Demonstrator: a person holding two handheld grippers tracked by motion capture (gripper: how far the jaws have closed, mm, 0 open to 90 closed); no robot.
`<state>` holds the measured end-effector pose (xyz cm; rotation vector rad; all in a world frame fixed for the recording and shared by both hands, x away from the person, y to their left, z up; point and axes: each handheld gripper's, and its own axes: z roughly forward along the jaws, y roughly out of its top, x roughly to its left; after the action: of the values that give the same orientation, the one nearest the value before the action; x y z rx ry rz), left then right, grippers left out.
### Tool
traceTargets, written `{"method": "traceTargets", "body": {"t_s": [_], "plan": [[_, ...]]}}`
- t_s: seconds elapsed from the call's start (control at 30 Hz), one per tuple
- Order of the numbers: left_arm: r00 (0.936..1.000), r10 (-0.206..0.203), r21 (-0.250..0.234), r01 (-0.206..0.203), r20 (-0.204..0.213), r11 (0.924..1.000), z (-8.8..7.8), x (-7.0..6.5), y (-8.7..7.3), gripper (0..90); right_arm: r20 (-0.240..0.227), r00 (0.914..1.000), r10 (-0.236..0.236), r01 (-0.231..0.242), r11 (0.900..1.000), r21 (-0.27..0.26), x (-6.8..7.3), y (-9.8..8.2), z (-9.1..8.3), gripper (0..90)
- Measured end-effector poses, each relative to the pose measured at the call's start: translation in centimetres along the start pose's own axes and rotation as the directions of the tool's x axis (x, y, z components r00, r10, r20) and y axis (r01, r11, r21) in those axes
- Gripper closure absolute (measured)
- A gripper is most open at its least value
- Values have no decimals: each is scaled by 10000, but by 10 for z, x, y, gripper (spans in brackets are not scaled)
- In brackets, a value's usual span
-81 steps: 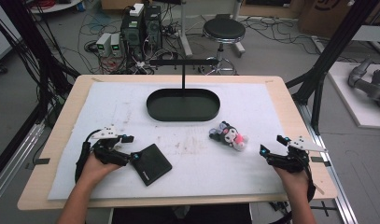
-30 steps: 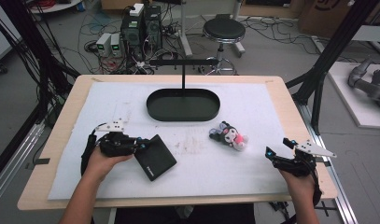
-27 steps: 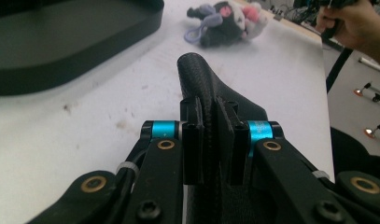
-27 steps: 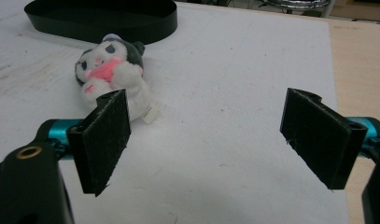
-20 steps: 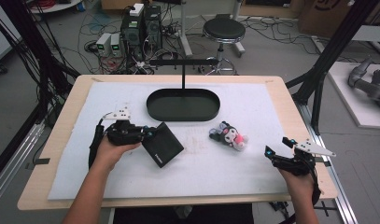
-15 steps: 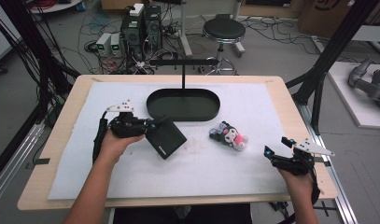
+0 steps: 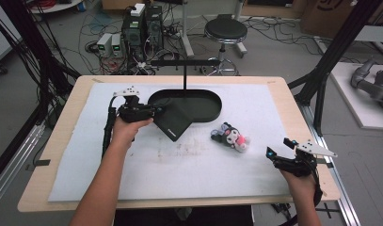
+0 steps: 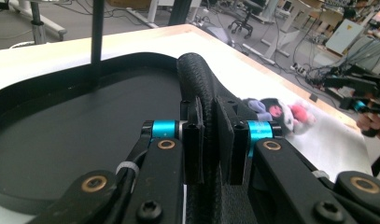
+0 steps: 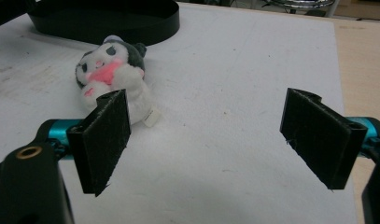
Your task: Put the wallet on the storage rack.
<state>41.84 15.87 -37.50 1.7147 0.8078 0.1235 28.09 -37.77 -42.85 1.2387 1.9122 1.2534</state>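
My left gripper (image 7: 154,112) is shut on the edge of a flat black textured case (image 7: 175,123). It holds the case tilted, with the far corner over the near rim of the black oval tray (image 7: 208,101). In the left gripper view the pads (image 8: 193,140) pinch the case's rounded edge (image 8: 201,84) above the tray floor (image 8: 61,121). A small black, white and pink plush toy (image 7: 232,136) lies on the white mat, right of the case. My right gripper (image 7: 278,147) rests near the table's front right, open. In its own view it (image 9: 211,135) has nothing between its jaws, and the plush (image 9: 113,74) lies just beyond the left one.
A black T-shaped post (image 7: 184,75) rises from the tray's back edge. The white mat (image 7: 189,169) covers most of the wooden table (image 7: 292,94). Black frame struts stand at both table sides, with cables, a stool and equipment on the floor behind.
My left gripper has lifted the black case off the mat and carried it away from the person and to the right, up to the tray's rim. The right gripper and plush stayed put.
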Motion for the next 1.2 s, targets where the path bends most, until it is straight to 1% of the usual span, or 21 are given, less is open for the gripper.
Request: {"method": "traceTargets", "body": {"t_s": [0.07, 0.2, 0.27, 0.3, 0.33, 0.4, 0.43, 0.5, 0.57, 0.67, 0.7, 0.77, 0.8, 0.87, 0.93, 1.0, 1.07, 1.13, 1.2], "plan": [[9999, -3, -20, 3, -147, 10000, 3, 4, 4, 811, -11, 10000, -54, 54, 10000, -18, 0, 0, 0, 164], [9998, -29, -129, 26, -209, 9999, 9, 9, 16, 811, -4, 10000, -67, 67, 10000, -7, 2, 1, 0, 164], [9997, 26, -127, -29, -248, 9999, 13, 11, 22, 811, -10, 10000, -97, 97, 9999, 27, 2, 0, 1, 165], [9996, 31, -169, -36, -290, 9999, 15, 12, 25, 811, -12, 10000, -97, 97, 9999, 32, 2, 0, 1, 164], [9996, -67, -256, 60, -291, 9997, 19, 14, 28, 811, -7, 10000, -76, 76, 10000, 22, 2, 0, 1, 164], [9994, -73, -272, 64, -346, 9996, 24, 18, 32, 811, 22, 10000, -57, 57, 10000, 25, 2, 0, 0, 164], [9991, -83, -338, 70, -407, 9994, 30, 22, 35, 811, 17, 9999, -114, 114, 9999, 28, 2, 0, 0, 164], [9990, -135, -270, 124, -415, 9996, 34, 24, 36, 811, 27, 10000, -77, 77, 10000, 60, 2, -1, -1, 165], [9983, -56, -108, 50, -581, 9999, 40, 27, 37, 811, 34, 10000, -64, 64, 9999, 100, 1, -1, -1, 164], [9973, -173, 40, 176, -713, 9998, 48, 35, 37, 811, 46, 10000, -31, 30, 10000, 92, 0, -2, 1, 165], [9969, -284, -52, 281, -728, 9996, 50, 38, 37, 811, 28, 10000, -39, 39, 9999, 131, -1, -2, 1, 164], [9966, -545, -296, 528, -610, 9982, 51, 42, 38, 811, 15, 10000, -45, 45, 9999, 153, -1, -2, 2, 164], [9967, -583, -337, 564, -574, 9978, 52, 44, 39, 811, 2, 10000, -70, 70, 9999, 154, -1, -2, 2, 165], [9967, -537, -292, 520, -608, 9982, 54, 45, 43, 811, 11, 10000, -74, 74, 9999, 155, -1, -2, 2, 164], [9963, -362, -106, 355, -774, 9993, 56, 46, 48, 811, -7, 10000, -19, 19, 9998, 179, -1, -2, 3, 164], [9954, -336, -131, 326, -897, 9994, 57, 49, 52, 811, -8, 10000, -29, 29, 9998, 175, -1, -2, 3, 164], [9944, -227, 43, 233, -1030, 9997, 58, 53, 54, 811, -8, 10000, -85, 85, 9998, 174, 0, -2, 3, 165], [9916, -118, 131, 136, -1288, 9998, 59, 56, 55, 811, 18, 9999, -111, 110, 9998, 159, 0, -2, 3, 164], [9900, -184, 208, 215, -1401, 9996, 61, 61, 53, 810, 42, 9999, -109, 108, 9999, 129, 0, -2, 2, 165]]}}
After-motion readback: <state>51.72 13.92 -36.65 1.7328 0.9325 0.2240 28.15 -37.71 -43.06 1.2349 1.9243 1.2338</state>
